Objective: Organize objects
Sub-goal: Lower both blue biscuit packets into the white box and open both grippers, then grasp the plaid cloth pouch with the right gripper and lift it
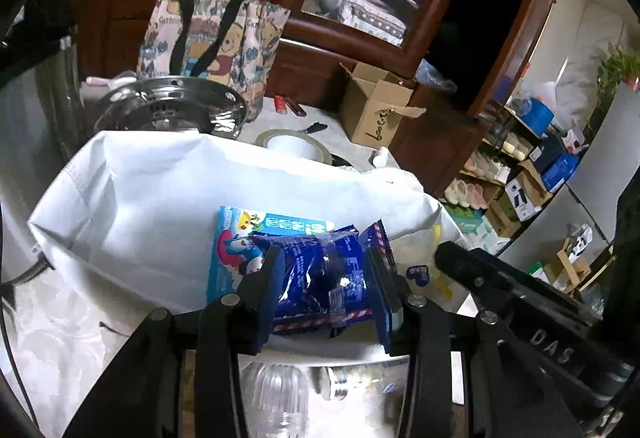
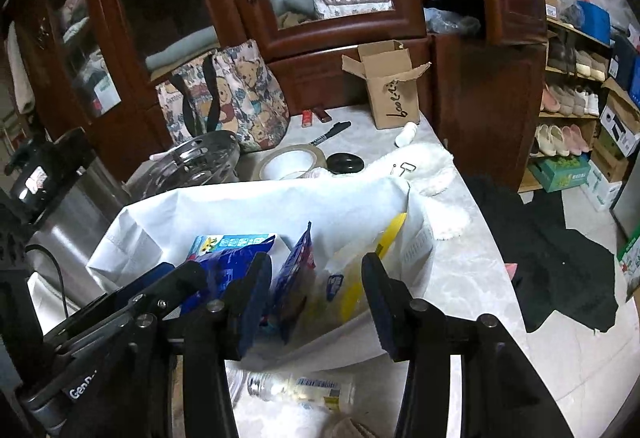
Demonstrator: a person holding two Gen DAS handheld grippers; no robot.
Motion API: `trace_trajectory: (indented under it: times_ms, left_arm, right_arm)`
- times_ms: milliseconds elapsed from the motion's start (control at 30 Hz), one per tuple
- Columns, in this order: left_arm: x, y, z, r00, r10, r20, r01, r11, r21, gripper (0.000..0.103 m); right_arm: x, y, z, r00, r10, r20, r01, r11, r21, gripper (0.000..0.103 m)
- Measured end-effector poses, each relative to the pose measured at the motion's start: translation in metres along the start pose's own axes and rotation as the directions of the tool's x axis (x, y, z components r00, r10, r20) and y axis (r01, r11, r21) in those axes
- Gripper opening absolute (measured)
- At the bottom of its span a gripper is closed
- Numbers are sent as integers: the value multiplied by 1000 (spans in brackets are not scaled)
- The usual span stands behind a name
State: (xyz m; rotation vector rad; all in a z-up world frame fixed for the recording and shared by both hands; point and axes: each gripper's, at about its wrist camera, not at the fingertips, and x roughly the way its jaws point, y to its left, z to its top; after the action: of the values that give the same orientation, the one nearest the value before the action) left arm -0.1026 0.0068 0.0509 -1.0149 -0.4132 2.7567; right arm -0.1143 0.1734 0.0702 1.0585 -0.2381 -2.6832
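Left wrist view: one white bag (image 1: 160,198), two blue packets (image 1: 320,270), one box (image 1: 236,238).

- Your left gripper (image 1: 326,284) has black linkage arms, round silver pivot pins and blue pads
- Your right gripper (image 2: 316,296) is built alike, its black body lettered "DAS" in pale characters

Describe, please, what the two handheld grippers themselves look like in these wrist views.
Both the left gripper and right gripper have black linkage arms with silver pivot bolts and dark blue ribbed pads. White lettering marks each body, partly readable.
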Motion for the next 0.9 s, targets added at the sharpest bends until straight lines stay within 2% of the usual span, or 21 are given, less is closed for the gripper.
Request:
trace_trajectory:
  times_ms: [67,167,267,400,600,700,733,767,833,900]
  left_arm:
    - [-7,1,-2,1000,18,19,-18,1000,0,36]
    - [-15,0,-3,999,-3,34,3,1000,-9,14]
    - [-25,-9,-10,997,26,71,-27,1000,16,9]
    - [-39,-26,-31,996,54,73,-62,992,109,9]
    - [-34,-18,-76,1000,12,5,-12,997,74,8]
    - [-24,-20,-98,997,79,-22,-75,990,123,8]
    - [-21,-20,-104,996,76,-45,-70,990,124,8]
    - [-19,-19,-108,996,40,-77,-31,993,114,8]
    - [-17,-18,-113,994,-11,-107,21,995,96,9]
    - [-15,-20,-116,992,-27,-123,40,994,99,12]
  right_arm:
    - [-5,-3,-1,1000,7,4,-7,1000,7,45]
    - [-16,-9,-1,999,44,16,-45,998,33,45]
    - [-26,-11,-3,997,77,31,-78,996,35,45]
    - [-38,-13,-21,993,115,33,-115,993,20,45]
    - [-57,-24,-66,989,149,-1,-149,989,-18,46]
    - [-66,-28,-88,991,133,-33,-135,988,-78,60]
    - [-67,-28,-96,991,126,-44,-131,985,-114,60]
    - [-69,-28,-104,991,123,-53,-130,979,-157,60]
    - [-67,-28,-118,990,110,-87,-127,966,-225,61]
    - [-59,-31,-130,987,82,-139,-117,956,-268,61]
